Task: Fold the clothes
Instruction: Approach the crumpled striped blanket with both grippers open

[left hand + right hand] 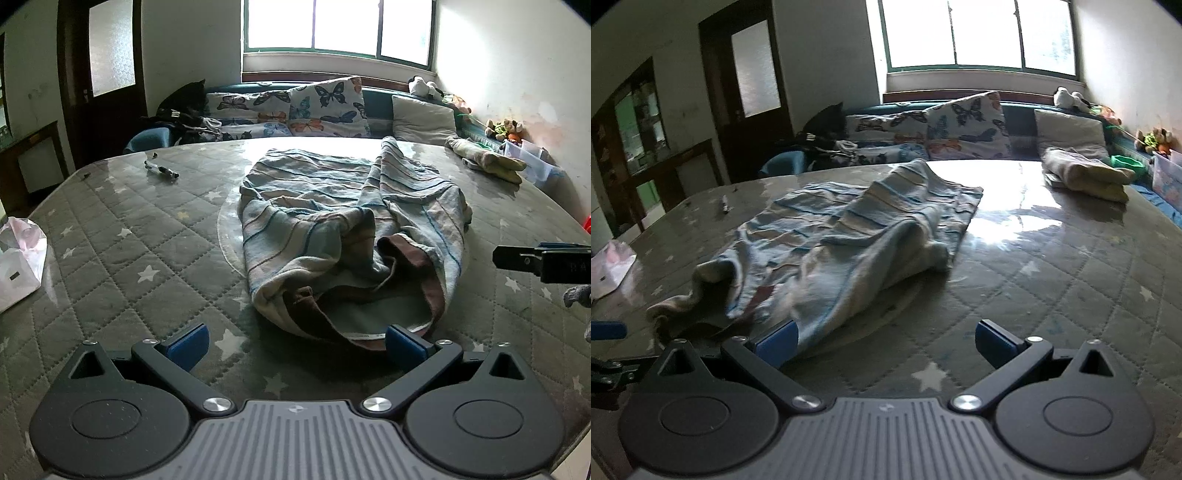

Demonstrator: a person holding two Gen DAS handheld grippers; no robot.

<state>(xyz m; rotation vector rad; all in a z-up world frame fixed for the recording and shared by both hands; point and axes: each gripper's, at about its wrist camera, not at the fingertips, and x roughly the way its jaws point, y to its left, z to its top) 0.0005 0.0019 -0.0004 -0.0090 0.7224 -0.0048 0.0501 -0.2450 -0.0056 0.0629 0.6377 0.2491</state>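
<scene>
Left wrist view: striped trousers (351, 236) lie crumpled on a quilted table cover (129, 258), legs running toward twelve o'clock, waistband nearest; the left tongs (295, 345) stand wide and empty, the right pad just at the waistband's edge; the right tongs (524, 260) enter at three o'clock. Right wrist view: the trousers (849, 240) spread toward eleven o'clock; the right tongs (884, 343) stand wide, holding nothing, the cloth's near edge beside the left pad; folded cloth (1086, 173) sits at one o'clock.
</scene>
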